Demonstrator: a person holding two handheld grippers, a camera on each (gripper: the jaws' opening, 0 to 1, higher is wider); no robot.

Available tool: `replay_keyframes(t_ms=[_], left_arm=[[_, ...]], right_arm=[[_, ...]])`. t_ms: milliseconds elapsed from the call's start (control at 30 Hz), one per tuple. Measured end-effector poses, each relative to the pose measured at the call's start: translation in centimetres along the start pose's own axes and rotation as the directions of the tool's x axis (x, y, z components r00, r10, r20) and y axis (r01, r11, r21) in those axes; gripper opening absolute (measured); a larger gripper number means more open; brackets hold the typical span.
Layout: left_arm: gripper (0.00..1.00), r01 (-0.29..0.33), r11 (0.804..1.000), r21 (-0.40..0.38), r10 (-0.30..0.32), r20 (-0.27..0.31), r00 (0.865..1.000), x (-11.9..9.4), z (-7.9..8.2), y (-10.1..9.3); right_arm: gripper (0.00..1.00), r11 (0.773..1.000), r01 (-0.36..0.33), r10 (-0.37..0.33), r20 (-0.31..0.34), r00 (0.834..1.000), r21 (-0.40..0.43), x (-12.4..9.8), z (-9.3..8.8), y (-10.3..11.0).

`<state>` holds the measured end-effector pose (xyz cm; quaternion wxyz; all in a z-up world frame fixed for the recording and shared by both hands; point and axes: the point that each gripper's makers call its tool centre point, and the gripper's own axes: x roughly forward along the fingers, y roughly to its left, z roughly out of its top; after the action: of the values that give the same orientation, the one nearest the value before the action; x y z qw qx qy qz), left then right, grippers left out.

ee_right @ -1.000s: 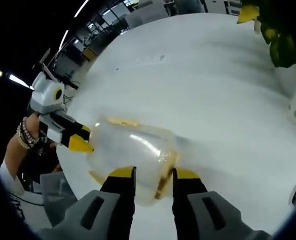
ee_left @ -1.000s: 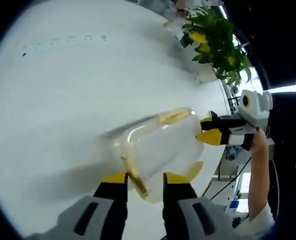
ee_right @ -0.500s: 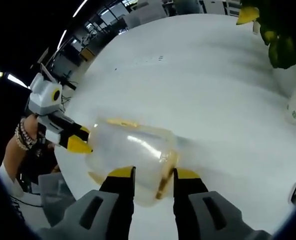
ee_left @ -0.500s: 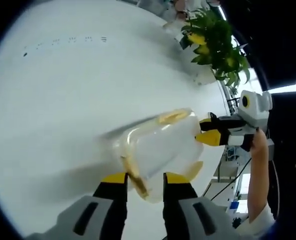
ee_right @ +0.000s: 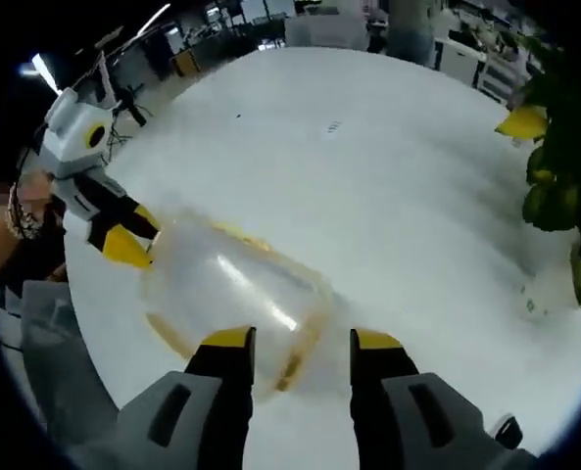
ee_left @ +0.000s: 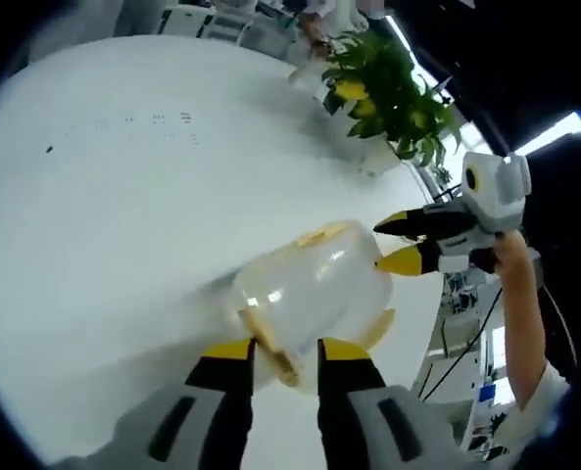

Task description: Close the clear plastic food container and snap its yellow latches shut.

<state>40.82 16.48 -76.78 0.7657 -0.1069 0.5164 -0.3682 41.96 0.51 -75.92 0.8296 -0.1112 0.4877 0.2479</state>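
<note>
Container (ee_left: 314,294) now off right gripper (ee_right: 295,345) (jaws apart); left gripper (ee_left: 275,350) grips 6 o'clock latch (ee_left: 267,338); lid looks shut.

Clear plastic food container (ee_left: 314,289) (ee_right: 233,299) is seen near the surface's edge, lid on, body translucent with rounded corners. Yellow latches (ee_left: 270,343) (ee_right: 300,357) are visible along its sides; one latch (ee_left: 321,233) shows on the far side. Whether the latches are snapped shut cannot be told.
</note>
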Motion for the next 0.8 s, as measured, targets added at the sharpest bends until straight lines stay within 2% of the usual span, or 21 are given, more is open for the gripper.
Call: replay_keyframes(t_ms=[67, 167, 233, 300, 367, 467, 600, 667, 800], left_arm=[[0.15, -0.011, 1.000, -0.019, 0.012, 0.061, 0.998, -0.9, 1.2, 0.3], [0.05, -0.006, 0.999, 0.046, -0.001, 0.159, 0.987, -1.7, 2.7, -0.5], [0.01, 0.007, 0.998, 0.069, -0.018, 0.165, 0.986, -1.7, 2.5, -1.5], [0.00, 0.000, 0.991, 0.137, -0.023, 0.164, 0.986, -1.2, 2.4, -2.3], [0.00, -0.031, 0.979, 0.202, -0.008, 0.189, 0.982, -0.7, 2.5, -3.0], [0.00, -0.039, 0.961, 0.275, -0.016, 0.194, 0.981, 0.3, 2.2, -4.4], [0.00, -0.028, 0.951, 0.308, -0.035, 0.198, 0.980, 1.3, 2.1, -5.8], [0.00, -0.025, 0.950, 0.310, -0.038, 0.197, 0.980, 1.8, 2.0, -6.1], [0.00, 0.034, 0.972, 0.233, -0.084, 0.205, 0.975, 2.9, 1.6, -6.9]], right_arm=[[0.32, 1.000, 0.003, -0.003, 0.065, 0.998, 0.014, -0.8, 1.7, 0.2], [0.20, 0.999, 0.008, -0.002, 0.119, 0.993, -0.053, -1.2, 3.4, 0.7], [0.16, 0.997, -0.007, 0.015, 0.117, 0.993, -0.075, -1.0, 3.7, 1.6], [0.17, 0.996, -0.017, 0.027, 0.117, 0.993, -0.090, -0.5, 4.1, 2.2], [0.15, 0.993, -0.022, 0.036, 0.113, 0.993, -0.117, 0.0, 4.4, 2.7], [0.10, 0.989, -0.032, 0.049, 0.113, 0.992, -0.147, 0.4, 4.7, 3.4], [0.00, 0.986, -0.053, 0.072, 0.118, 0.990, -0.159, 0.6, 5.1, 3.9], [0.00, 0.986, -0.064, 0.083, 0.118, 0.990, -0.156, 0.8, 5.2, 4.1], [0.00, 0.983, -0.103, 0.120, 0.108, 0.987, -0.151, 1.6, 5.5, 4.7]])
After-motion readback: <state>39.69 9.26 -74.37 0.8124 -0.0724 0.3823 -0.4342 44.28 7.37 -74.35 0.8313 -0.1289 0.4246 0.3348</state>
